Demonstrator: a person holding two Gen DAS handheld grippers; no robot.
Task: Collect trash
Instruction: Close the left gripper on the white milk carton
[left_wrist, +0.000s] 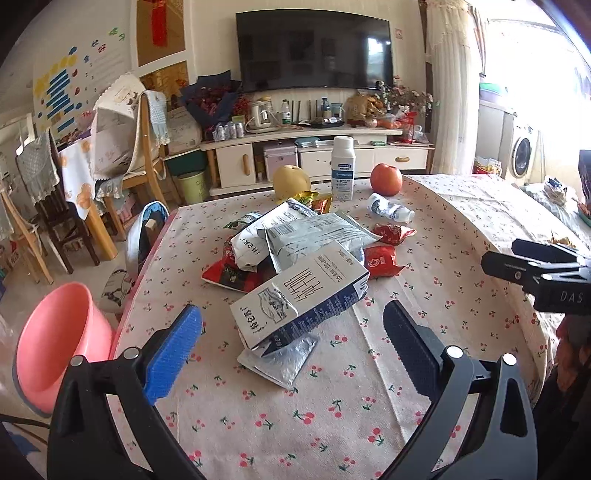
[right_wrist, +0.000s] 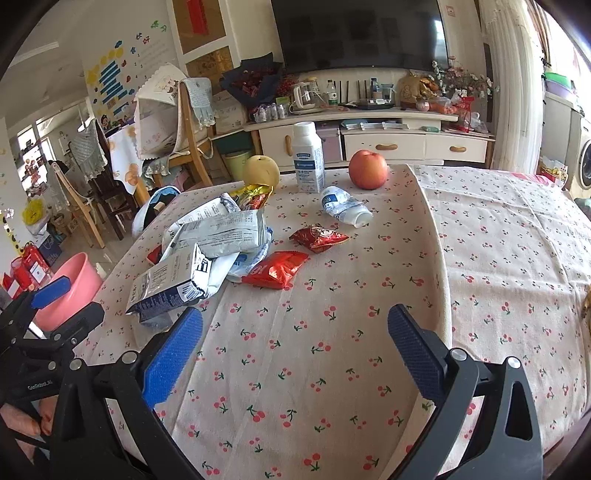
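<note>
I had both tools out over the table (right_wrist: 498, 236) and nothing picked up yet, so I judged the job to be at its very start: the reach for the first piece of trash. My left hand-held gripper (left_wrist: 291, 332) hung with its jaws wide apart, empty, pointed straight at the flattened milk carton (left_wrist: 299, 295) that lay nearest me on the cherry-print cloth, propped over a silver foil pouch (left_wrist: 280, 363). Behind the carton sat the rest of the heap: grey-white snack bags (left_wrist: 314, 232), a red wrapper (left_wrist: 380, 260) and a second red wrapper (left_wrist: 393, 233) a little apart, and a crushed small bottle (left_wrist: 389, 208) lying on its side. My right hand-held gripper (right_wrist: 295, 332) was likewise spread open and empty, over bare cloth, well short of the red wrappers.

The pink bin (left_wrist: 62, 343) stood on the floor just beside the table's left edge, on my left side, mouth tilted toward me.

The upright white bottle (left_wrist: 342, 168), the pear (left_wrist: 291, 181) and the apple (left_wrist: 386, 179) at the far edge looked like things to keep, though I could not tell whether the bottle was empty.

The next move, as I saw it, called for easing the left jaws forward around the carton's near end, closing on it without dragging the pouch beneath, then swinging left to the bin.
</note>
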